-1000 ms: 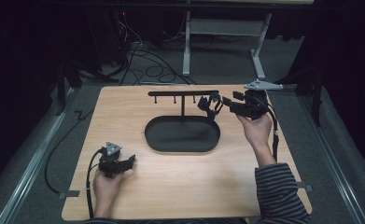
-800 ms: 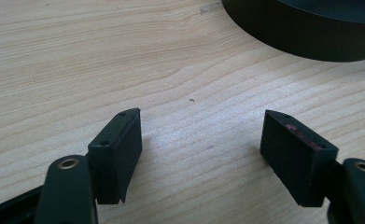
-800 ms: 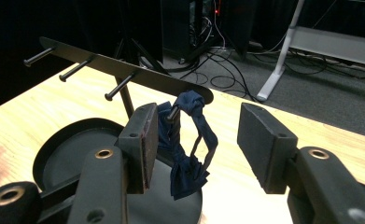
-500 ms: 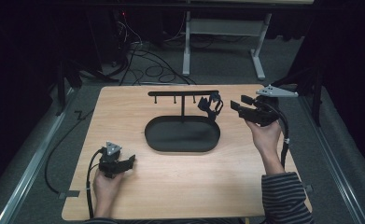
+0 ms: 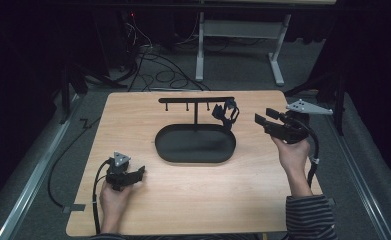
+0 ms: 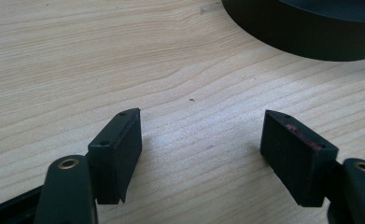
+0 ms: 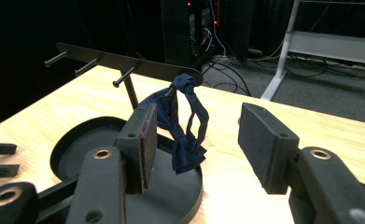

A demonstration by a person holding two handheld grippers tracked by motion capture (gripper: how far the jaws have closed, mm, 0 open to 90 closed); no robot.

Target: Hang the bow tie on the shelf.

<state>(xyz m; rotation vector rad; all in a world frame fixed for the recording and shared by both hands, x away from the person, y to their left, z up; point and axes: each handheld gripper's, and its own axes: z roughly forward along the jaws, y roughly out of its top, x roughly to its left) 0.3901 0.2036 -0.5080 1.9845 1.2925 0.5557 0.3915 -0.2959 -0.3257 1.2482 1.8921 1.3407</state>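
Where the black rack (image 5: 197, 101) stands at frame centre, a dark blue hair tie (image 5: 226, 114) hangs from its rightmost peg, over the oval tray (image 5: 195, 145). Right hand-held gripper (image 5: 264, 120): released, empty, just right of it. Left hand-held gripper (image 5: 140, 172): released, empty, lower left on tabletop (image 5: 133, 120).

Dark room, grey carpet floor (image 5: 243, 75), tangled black cables (image 5: 153, 62), white desk frame (image 5: 238, 30) behind

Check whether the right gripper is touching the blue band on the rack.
Apart. The high view shows bare table between the right gripper and the blue band; in the right gripper view the band hangs beyond the open fingers.
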